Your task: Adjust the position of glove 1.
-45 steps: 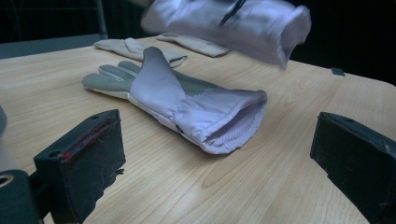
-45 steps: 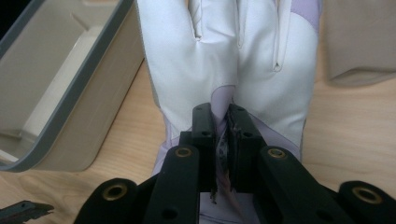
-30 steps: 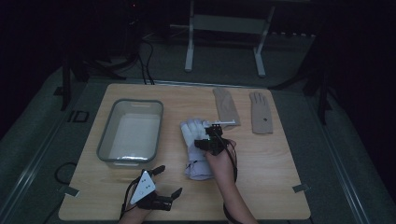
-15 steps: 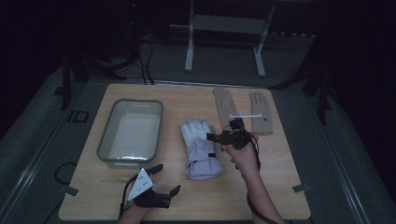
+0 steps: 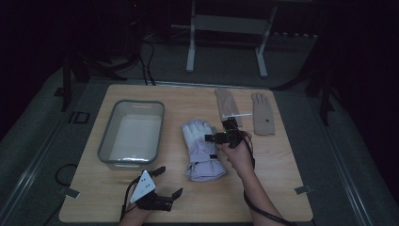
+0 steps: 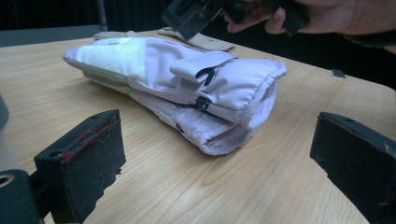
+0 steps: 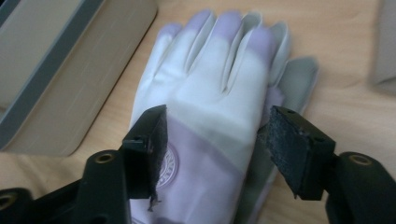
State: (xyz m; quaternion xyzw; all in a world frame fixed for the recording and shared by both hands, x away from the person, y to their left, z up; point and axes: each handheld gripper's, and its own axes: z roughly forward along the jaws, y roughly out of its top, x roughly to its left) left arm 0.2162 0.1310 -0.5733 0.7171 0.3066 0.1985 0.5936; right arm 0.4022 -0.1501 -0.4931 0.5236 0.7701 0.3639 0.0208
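We see the lilac-and-white padded gloves (image 5: 202,150) stacked flat mid-table, under our right gripper (image 7: 212,135) — its jaws, just closing, stand part-open over the top glove, not pressing it. Our left gripper (image 5: 162,181) rests nearer us, jaws wide and empty — the grey tub (image 5: 106,146) left of the gloves looks empty.

Dim, murky high view with the room beyond the table (image 5: 282,188) sunk in black, while both gripper views are brighter and softly lit, the lavender glove (image 7: 210,116) slightly blurred, the near jaws out of focus.
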